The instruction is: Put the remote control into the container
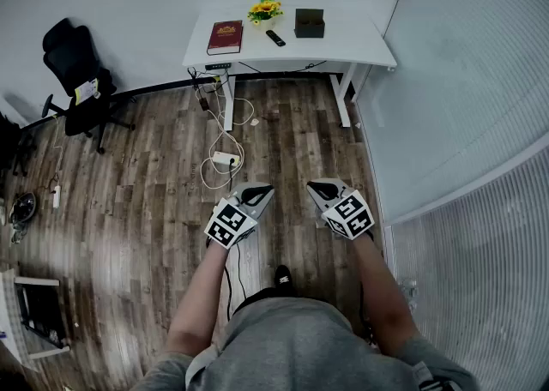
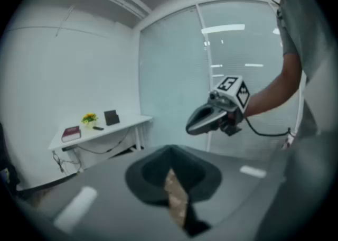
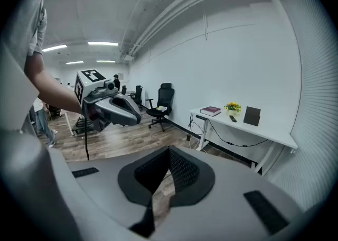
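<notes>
You are holding the left gripper and the right gripper closed and empty. The remote control is lying on the far desk, near the container. It is likely light, rigid and slick, so pinch its long sides mid-length.

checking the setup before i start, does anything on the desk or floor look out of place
Nothing on the white desk looks askew: the dark red book, yellow flowers, black remote control and black box-shaped container sit neatly. Only the white power strip and its cable sprawl loose on the wooden floor.
</notes>
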The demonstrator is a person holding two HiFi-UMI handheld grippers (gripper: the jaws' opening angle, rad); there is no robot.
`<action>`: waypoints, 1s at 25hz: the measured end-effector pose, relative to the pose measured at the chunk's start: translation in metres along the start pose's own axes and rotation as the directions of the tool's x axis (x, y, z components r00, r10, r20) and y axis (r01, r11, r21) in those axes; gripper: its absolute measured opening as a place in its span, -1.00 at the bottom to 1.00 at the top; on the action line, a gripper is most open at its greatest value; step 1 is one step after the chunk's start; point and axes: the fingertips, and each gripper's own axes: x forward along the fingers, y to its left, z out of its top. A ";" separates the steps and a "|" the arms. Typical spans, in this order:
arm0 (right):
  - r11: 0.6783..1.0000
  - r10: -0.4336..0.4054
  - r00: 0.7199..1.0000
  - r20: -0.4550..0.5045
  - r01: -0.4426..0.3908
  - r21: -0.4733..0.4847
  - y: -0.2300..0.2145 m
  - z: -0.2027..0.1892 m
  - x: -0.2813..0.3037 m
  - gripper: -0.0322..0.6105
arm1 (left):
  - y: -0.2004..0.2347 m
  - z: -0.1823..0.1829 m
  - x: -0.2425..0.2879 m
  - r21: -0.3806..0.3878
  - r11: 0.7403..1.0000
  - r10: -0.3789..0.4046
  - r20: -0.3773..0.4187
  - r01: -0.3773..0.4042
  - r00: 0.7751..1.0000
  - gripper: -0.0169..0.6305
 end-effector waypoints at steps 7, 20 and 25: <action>1.000 0.011 1.000 -0.003 -0.011 0.001 -0.021 0.004 0.012 -0.85 | 0.024 0.007 0.017 0.003 1.000 0.014 -0.010 -0.014 1.000 -0.94; 1.000 0.023 1.000 -0.009 -0.024 -0.011 -0.040 0.008 0.023 -0.85 | 0.038 0.014 0.025 -0.004 0.999 0.041 -0.004 -0.041 0.999 -0.94; 1.000 0.028 0.999 -0.019 -0.028 -0.003 -0.062 0.007 0.035 -0.85 | 0.057 0.012 0.039 -0.026 0.999 0.046 -0.002 -0.046 0.999 -0.94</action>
